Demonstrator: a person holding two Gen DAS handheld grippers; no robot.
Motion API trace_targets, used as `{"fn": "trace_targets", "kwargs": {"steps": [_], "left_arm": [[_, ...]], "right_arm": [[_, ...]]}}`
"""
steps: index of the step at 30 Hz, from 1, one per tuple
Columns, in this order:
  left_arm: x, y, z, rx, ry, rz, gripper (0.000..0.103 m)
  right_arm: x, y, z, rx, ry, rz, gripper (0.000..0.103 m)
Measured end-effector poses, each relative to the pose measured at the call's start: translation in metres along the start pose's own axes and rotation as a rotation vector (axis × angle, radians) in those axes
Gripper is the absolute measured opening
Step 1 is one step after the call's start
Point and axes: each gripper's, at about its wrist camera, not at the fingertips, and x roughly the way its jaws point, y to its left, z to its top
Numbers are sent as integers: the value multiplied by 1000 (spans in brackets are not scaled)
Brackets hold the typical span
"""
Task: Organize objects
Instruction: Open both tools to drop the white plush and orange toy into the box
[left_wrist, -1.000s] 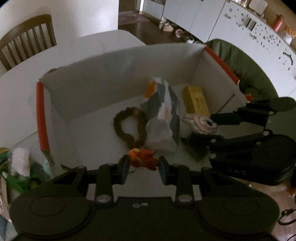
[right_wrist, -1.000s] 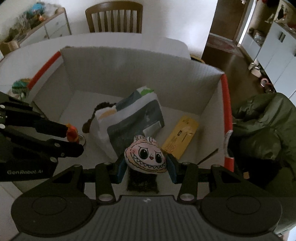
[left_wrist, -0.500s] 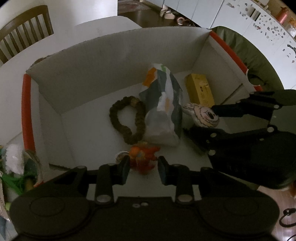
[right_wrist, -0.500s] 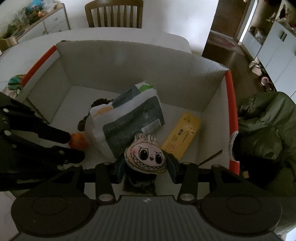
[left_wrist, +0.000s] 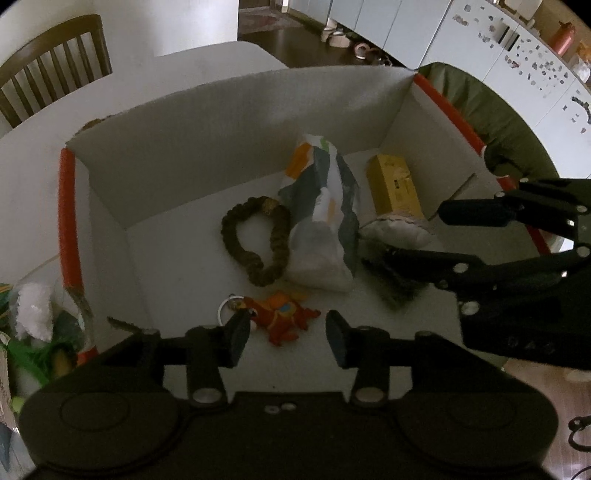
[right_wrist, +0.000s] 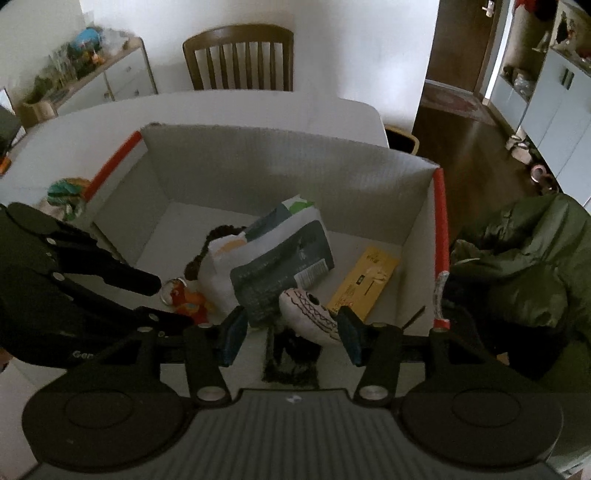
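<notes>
Toys (left_wrist: 282, 319) — apparently released since — jaws apart

Wooden chair (right_wrist: 239, 59) (behind table (right_wrist: 258, 107))

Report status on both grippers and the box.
Left gripper open, orange toy lying on the box floor. Right gripper open, plush between its fingers. Nothing in the way.

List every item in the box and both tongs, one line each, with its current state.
Left tongs: open, empty.
Right tongs: open, nothing gripped.
Orange keychain toy: released, lying flat on the box floor.
Plush monster: tipped over between the right tongs.
Printed pouch: lying in the middle.
Braided ring: flat.
Yellow packet: flat.
Cardboard box: open-topped.
</notes>
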Motion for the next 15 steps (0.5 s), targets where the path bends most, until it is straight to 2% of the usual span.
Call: {"fn": "trace_targets", "kwargs": {"steps": [7,9,15], "left_arm": [[-22,0,-3,-9,-52,-17,48],[-29,-1,-4,-7,-69,-17,48],[-58,-6,-10,11,-132,-20,50]], "right_arm": [[-27,0,0,26,-44,29,53],[-36,1,-1,31,-61,35,58],[-60,10,-2,39,-111,61,59]]}}
